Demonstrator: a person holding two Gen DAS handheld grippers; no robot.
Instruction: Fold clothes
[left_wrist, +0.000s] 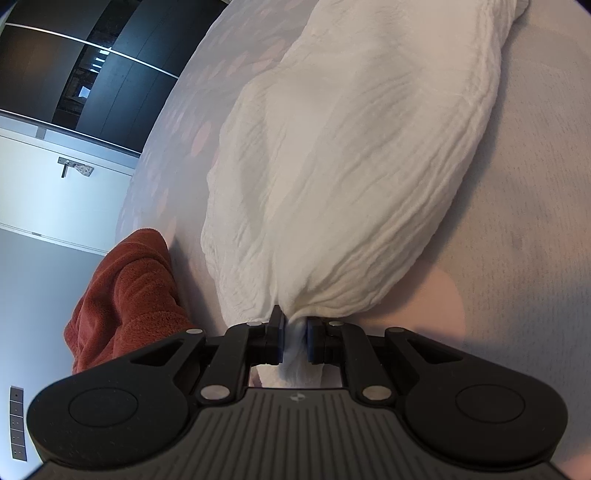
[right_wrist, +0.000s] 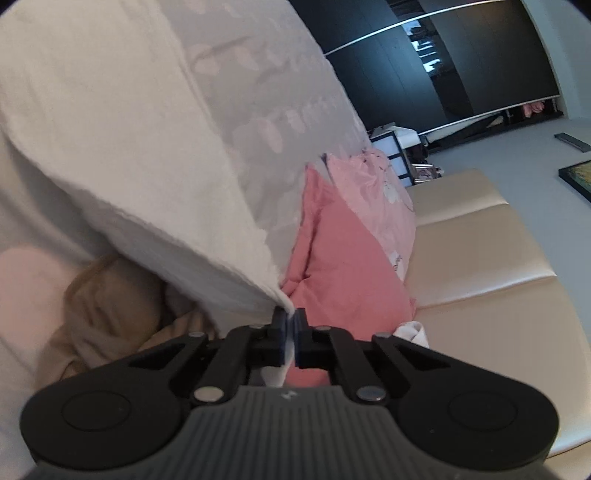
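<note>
A white crinkled garment (left_wrist: 351, 166) stretches away over a pale bedsheet with pink spots (left_wrist: 524, 221). My left gripper (left_wrist: 295, 338) is shut on a bunched edge of it. In the right wrist view the same white garment (right_wrist: 122, 147) hangs lifted, and my right gripper (right_wrist: 290, 332) is shut on its corner. Both grippers hold the cloth taut above the bed.
A rust-red fleece (left_wrist: 125, 295) lies left of the left gripper. A beige garment (right_wrist: 110, 306) lies under the lifted cloth. Pink clothes (right_wrist: 343, 251) sit beside a cream padded headboard (right_wrist: 480, 266). Dark wardrobe doors (left_wrist: 92, 66) stand behind.
</note>
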